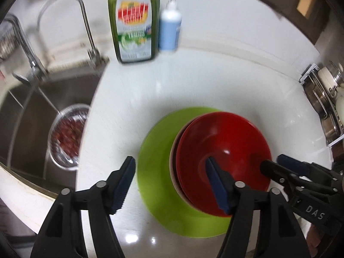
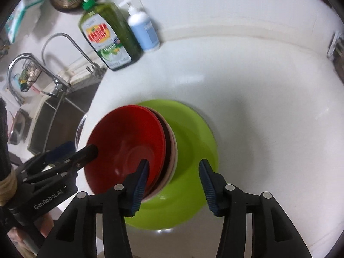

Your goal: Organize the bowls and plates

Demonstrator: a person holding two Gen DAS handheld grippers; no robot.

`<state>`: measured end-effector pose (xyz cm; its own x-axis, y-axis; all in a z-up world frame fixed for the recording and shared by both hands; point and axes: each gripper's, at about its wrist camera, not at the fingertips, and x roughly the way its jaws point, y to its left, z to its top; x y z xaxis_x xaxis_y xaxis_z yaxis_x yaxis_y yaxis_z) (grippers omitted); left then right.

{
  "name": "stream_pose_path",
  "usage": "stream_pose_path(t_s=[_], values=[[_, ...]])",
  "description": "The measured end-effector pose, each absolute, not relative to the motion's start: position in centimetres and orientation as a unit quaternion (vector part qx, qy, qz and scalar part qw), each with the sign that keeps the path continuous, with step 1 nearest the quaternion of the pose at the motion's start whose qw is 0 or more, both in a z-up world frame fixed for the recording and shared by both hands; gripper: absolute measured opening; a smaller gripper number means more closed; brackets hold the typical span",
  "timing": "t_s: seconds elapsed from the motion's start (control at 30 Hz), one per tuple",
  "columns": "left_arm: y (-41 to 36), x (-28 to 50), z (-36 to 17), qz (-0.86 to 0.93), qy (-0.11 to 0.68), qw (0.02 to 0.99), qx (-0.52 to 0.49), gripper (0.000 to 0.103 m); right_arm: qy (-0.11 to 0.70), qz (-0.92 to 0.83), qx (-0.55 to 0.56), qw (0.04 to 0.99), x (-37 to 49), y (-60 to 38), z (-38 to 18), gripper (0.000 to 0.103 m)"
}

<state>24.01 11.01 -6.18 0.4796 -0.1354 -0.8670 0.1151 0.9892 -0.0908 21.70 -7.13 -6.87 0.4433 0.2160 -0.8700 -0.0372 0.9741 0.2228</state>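
Note:
A red bowl (image 1: 223, 142) (image 2: 126, 137) sits nested in a pale pinkish bowl (image 1: 173, 161) (image 2: 173, 157). Both rest on a lime green plate (image 1: 157, 150) (image 2: 193, 133) on the white counter. My left gripper (image 1: 172, 185) (image 2: 79, 148) is open and straddles the bowls' left rim, with one finger inside the red bowl and the other outside. My right gripper (image 2: 174, 182) (image 1: 277, 161) is open too and straddles the opposite rim the same way. No pad visibly presses on the bowls.
A steel sink (image 1: 32, 129) with a faucet (image 1: 86, 21) lies left, holding a colander (image 1: 66, 135) of red bits. A green dish soap bottle (image 1: 134, 21) and a blue pump bottle (image 1: 169, 30) stand at the back. A rack of pots (image 1: 326, 99) is far right.

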Motion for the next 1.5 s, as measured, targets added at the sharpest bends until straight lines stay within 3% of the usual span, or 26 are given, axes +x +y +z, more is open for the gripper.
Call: stream_pose_path(t_s=[0.4,0.5,0.73,1.5], values=[[9.6,16.2,-2.5,-0.050,0.391,0.919,0.008,0.093,0.393,0.041,0.070,0.916,12.9,-9.7,-2.5,0.080],[9.0,13.6,-1.9,-0.043,0.367,0.929,0.019,0.100,0.360,0.021,0.063,0.931,9.9,-10.6,-1.8,0.082],[8.5,7.2,-1.2,-0.042,0.334,0.942,0.009,0.103,0.311,0.007,0.039,0.950,3.1,-11.2,-0.7,0.085],[9.8,-8.2,2.0,-0.019,0.249,0.967,0.060,0.103,0.246,-0.003,0.028,0.969,-11.4,-9.9,1.3,0.085]])
